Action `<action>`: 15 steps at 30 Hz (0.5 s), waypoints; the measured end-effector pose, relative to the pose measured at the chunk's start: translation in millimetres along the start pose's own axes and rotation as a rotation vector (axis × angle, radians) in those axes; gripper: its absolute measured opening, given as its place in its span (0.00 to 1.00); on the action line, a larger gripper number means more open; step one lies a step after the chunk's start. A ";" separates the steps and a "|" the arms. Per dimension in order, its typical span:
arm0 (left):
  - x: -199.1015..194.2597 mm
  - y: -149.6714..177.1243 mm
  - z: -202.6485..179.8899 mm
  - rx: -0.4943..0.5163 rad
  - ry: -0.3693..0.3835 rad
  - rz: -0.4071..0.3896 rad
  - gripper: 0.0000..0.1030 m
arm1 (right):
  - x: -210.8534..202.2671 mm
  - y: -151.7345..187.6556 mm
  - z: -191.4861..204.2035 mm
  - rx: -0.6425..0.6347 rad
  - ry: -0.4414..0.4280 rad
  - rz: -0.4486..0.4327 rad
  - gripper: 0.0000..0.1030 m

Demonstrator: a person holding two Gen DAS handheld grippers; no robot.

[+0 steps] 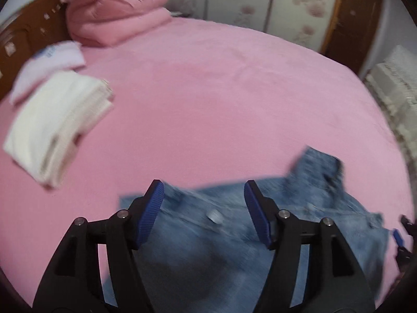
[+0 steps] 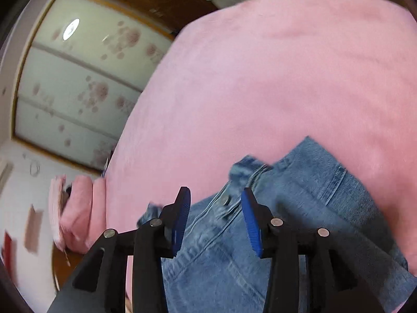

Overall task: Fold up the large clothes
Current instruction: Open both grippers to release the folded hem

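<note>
The blue denim garment with metal buttons lies spread on the pink bed sheet at the near edge of the bed, one corner of it turned up at the far right side in the left wrist view. The left claw hangs over the denim with its blue ribbed pads wide apart and nothing between them; a metal button shows in the gap. In the right wrist view the right claw also stands open above the same denim garment, its pads apart on either side of a seam and a button, gripping nothing; whether its fingertips touch the cloth cannot be told. A small part of the right claw shows at the right edge of the left wrist view. Toward the head of the bed, well apart from the denim, lies a folded white cloth, just beside a pale pink pillow, and farther back sits a stack of folded pink quilts against the brown wooden headboard. Beyond the bed stand wardrobe doors with a pink flower pattern. Both views are blurred.
</note>
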State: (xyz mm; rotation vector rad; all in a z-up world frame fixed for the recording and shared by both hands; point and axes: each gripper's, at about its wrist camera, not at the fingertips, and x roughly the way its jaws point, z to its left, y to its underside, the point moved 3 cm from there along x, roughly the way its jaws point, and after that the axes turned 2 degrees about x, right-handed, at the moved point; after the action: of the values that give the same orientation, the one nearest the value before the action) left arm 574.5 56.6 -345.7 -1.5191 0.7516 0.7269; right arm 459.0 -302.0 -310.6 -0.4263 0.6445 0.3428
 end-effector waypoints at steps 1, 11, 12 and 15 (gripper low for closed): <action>-1.2 8.2 -5.4 -0.010 0.049 0.023 0.59 | -2.3 9.2 9.4 -0.052 -0.009 0.021 0.40; -17.8 122.4 -52.8 -0.079 0.420 0.242 0.54 | -9.5 179.4 52.1 -0.548 -0.141 0.417 0.15; -16.6 134.8 -56.4 -0.078 0.431 0.281 0.49 | -8.6 196.3 51.1 -0.560 -0.153 0.466 0.12; -14.8 167.3 -59.8 -0.073 0.458 0.378 0.38 | -3.3 239.1 47.8 -0.584 -0.176 0.611 0.09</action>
State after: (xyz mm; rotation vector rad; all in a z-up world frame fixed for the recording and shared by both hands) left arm 432.1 -12.3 -428.0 -1.6515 1.3963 0.6918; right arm 377.0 -74.1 -339.5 -0.7419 0.4827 1.1532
